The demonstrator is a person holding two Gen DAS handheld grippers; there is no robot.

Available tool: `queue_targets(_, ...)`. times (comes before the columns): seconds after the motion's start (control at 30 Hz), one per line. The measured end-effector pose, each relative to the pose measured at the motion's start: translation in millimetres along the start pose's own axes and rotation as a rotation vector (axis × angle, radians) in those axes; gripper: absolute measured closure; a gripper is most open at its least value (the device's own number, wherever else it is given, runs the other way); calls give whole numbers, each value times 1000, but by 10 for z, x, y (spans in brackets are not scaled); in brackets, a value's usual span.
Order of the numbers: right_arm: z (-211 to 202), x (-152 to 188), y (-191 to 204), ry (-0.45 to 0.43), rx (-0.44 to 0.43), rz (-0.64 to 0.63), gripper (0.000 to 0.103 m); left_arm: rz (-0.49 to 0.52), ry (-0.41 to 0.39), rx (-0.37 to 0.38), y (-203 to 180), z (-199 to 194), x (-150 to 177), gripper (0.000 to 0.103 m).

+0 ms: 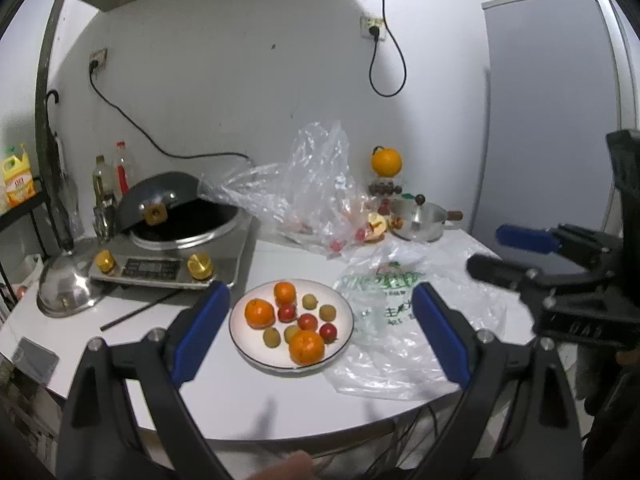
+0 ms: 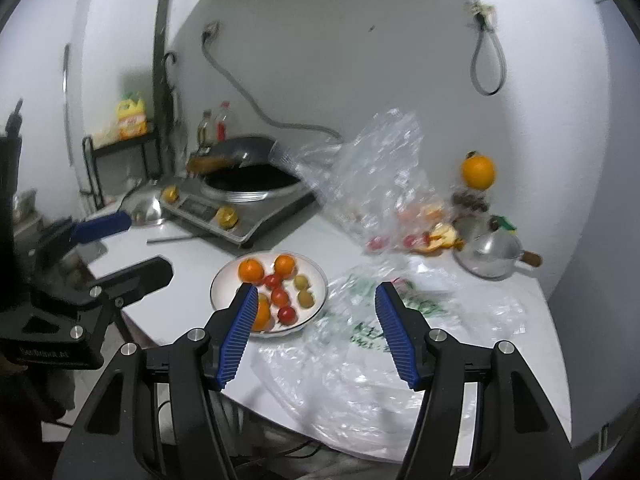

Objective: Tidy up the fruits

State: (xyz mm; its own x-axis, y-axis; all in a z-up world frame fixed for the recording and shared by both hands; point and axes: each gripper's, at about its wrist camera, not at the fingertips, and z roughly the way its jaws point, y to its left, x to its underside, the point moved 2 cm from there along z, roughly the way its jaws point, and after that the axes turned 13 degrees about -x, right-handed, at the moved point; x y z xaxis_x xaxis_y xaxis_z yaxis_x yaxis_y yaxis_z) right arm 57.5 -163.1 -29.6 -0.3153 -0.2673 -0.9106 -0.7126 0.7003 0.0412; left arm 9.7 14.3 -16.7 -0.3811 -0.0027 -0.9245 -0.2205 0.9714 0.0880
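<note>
White plate held mandarins and small fruits; left gripper and right gripper hovered spread, empty, printed bag at three o'clock.

Oranges, red and yellow-green small fruits together on white plate

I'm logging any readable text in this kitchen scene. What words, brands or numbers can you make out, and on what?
Nothing reads with certainty.
Printed plastic bag: green Chinese characters, distorted; only "主" seems legible.
Yellow jug on the rack: red label, too blurred.
Induction cooker: display panel, too small to read.
Left gripper's body in the right wrist view: pale lettering, blurred.
Bottles behind the cooker: labels unreadable.
</note>
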Motion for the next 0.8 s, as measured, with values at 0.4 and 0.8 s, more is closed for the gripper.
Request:
queue_targets(0.4,-716,-295,-45,-189,122,-10,26,6,-179,-25,-84,-558,-395,3)
queue_targets(0.8,-1051,-451,-9,-275,172,-34,25,-7,-268,-45,-40,-892,-637,1)
